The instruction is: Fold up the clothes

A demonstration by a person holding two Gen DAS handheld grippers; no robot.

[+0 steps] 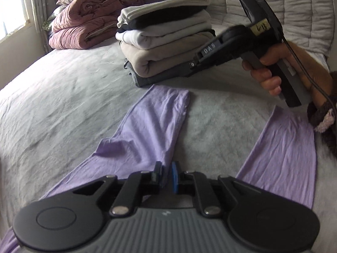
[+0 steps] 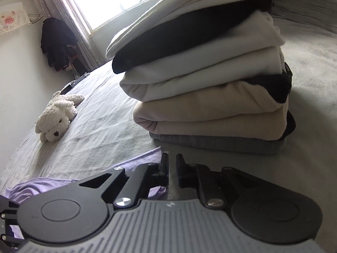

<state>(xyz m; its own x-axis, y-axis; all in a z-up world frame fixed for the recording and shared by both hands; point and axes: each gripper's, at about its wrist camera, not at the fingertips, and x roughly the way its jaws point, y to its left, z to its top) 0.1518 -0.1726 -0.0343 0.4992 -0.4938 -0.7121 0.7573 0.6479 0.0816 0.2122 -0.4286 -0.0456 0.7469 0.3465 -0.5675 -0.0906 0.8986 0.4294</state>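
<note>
While the left wrist view takes in the wider bed [image 1: 63, 97], its far left holds a heap of folded pink quilts [image 1: 88, 27] by a window, then a stack of folded clothes [image 1: 166, 40] in white, black, beige and grey, and at right a hand [image 1: 280, 71] gripping the right gripper [image 1: 194, 63], whose body bears raised letters reading roughly "DAB" and a yellow tag with handwriting I cannot make out. Spread flat on the bed lies the lilac garment [image 1: 147, 126], one sleeve reaching toward the stack. Just above it sits the left gripper [image 1: 167, 176], jaws slightly parted with cloth behind the gap, not pinched. Only the right wrist view shows a wall poster [image 2: 10, 20] too blurred to read, dark clothes hanging [image 2: 55, 44], and a white plush dog [image 2: 58, 116]; there the right gripper's jaws stand narrowly apart, holding nothing.
</note>
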